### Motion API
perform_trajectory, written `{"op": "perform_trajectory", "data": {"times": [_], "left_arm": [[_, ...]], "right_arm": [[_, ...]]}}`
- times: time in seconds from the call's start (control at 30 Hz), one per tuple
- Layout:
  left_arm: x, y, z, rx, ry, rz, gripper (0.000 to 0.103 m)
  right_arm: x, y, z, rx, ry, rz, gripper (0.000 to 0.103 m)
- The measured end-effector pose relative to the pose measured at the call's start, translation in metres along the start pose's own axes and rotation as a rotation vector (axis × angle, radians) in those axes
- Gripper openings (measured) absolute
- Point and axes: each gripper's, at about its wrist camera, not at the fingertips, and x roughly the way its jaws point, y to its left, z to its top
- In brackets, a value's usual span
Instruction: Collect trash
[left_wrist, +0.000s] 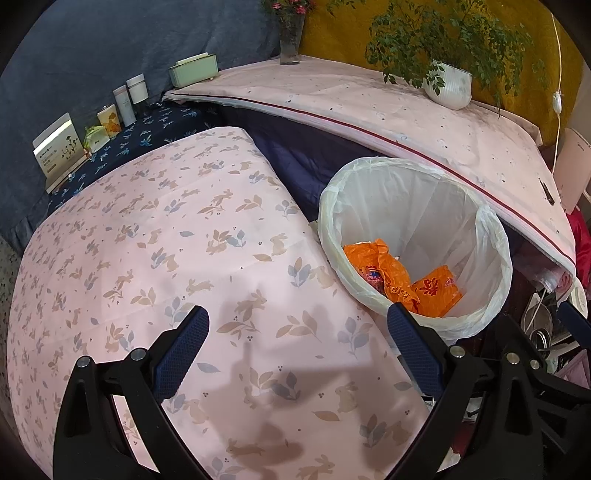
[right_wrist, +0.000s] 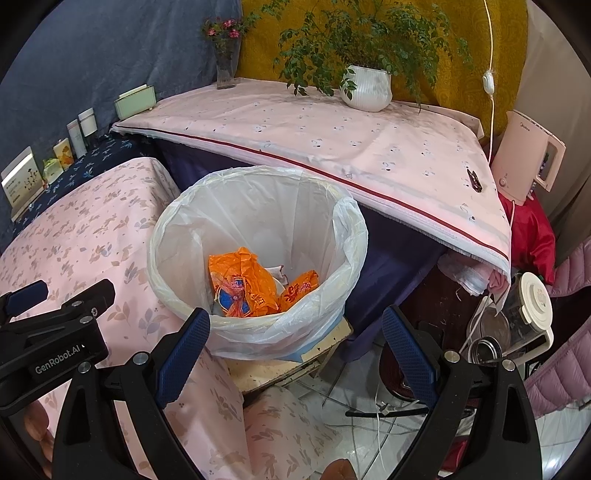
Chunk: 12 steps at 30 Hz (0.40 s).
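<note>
A round bin lined with a white bag (left_wrist: 491, 236) (right_wrist: 351, 221) stands between two cloth-covered tables. Crumpled orange wrappers (left_wrist: 391, 273) (right_wrist: 243, 284) lie at its bottom. My left gripper (left_wrist: 295, 325) is open and holds nothing; it hovers over the pink rabbit-print tablecloth (left_wrist: 184, 258), left of the bin. In the right wrist view my right gripper (right_wrist: 295, 325) is open with nothing in it, just in front of the bin's near rim. The left gripper's black body (right_wrist: 55, 325) shows at the left edge of that view.
A higher table with a pink cloth (right_wrist: 332, 140) carries a white plant pot (right_wrist: 367, 88), a glass vase (right_wrist: 226, 70) and a green box (right_wrist: 133, 100). Bottles and cards (left_wrist: 110, 118) line the blue shelf. A pink kettle (right_wrist: 524, 162), jars and cables (right_wrist: 498, 332) crowd the right floor.
</note>
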Motion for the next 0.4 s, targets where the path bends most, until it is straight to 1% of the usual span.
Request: {"op": "perform_trajectory", "data": {"times": [0.23,0.4], "left_arm": [[0.0005,-0.0001,-0.0012,0.001,-0.002,0.002,0.093],[0.0006,0.0002,-0.0015,0.009,-0.004,-0.011,0.093]], "right_arm": [[0.0002,-0.0002,-0.0002,0.0,0.001,-0.001,0.09],[0.0004,-0.0005,-0.0005,0.0,0.001,-0.002,0.09]]}}
